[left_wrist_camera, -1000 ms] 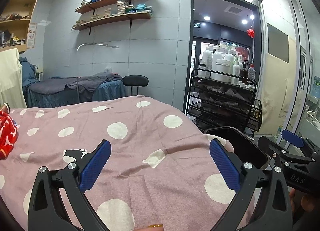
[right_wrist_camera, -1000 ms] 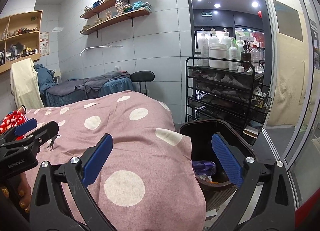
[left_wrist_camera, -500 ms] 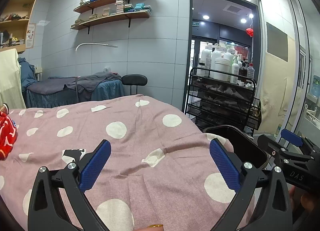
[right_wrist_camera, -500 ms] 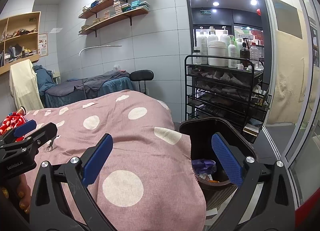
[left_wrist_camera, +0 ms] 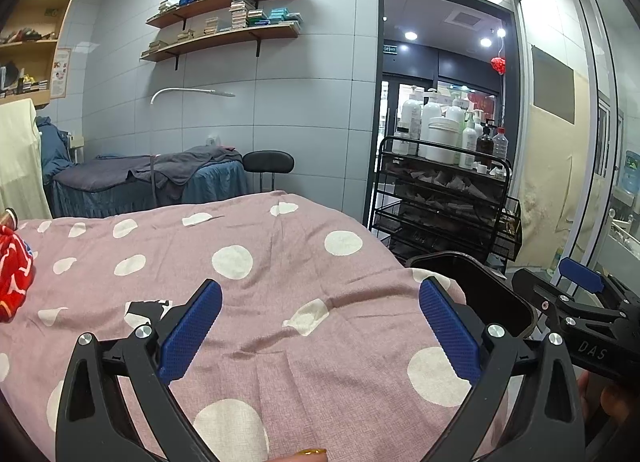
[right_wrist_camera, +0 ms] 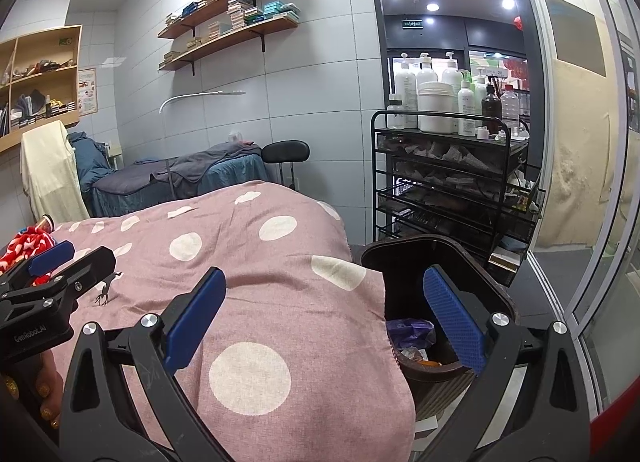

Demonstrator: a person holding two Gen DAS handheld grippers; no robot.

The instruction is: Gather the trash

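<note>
A black trash bin (right_wrist_camera: 452,262) stands on the floor at the right end of the bed, with purple and orange wrappers (right_wrist_camera: 410,332) inside; it also shows in the left wrist view (left_wrist_camera: 480,290). My left gripper (left_wrist_camera: 320,332) is open and empty above the pink dotted bedcover (left_wrist_camera: 280,270). My right gripper (right_wrist_camera: 326,320) is open and empty, its right finger over the bin mouth. A red patterned item (left_wrist_camera: 14,274) lies at the bed's far left, also in the right wrist view (right_wrist_camera: 26,244). A small black mark (left_wrist_camera: 146,308) shows on the cover.
A black wire cart (right_wrist_camera: 448,181) with white bottles stands behind the bin. A glass partition (right_wrist_camera: 580,181) runs along the right. A second bed (left_wrist_camera: 148,181) and a black stool (left_wrist_camera: 268,161) stand at the back wall under shelves.
Both grippers stay open and empty. The views have shifted only slightly; nothing was picked up or dropped.
</note>
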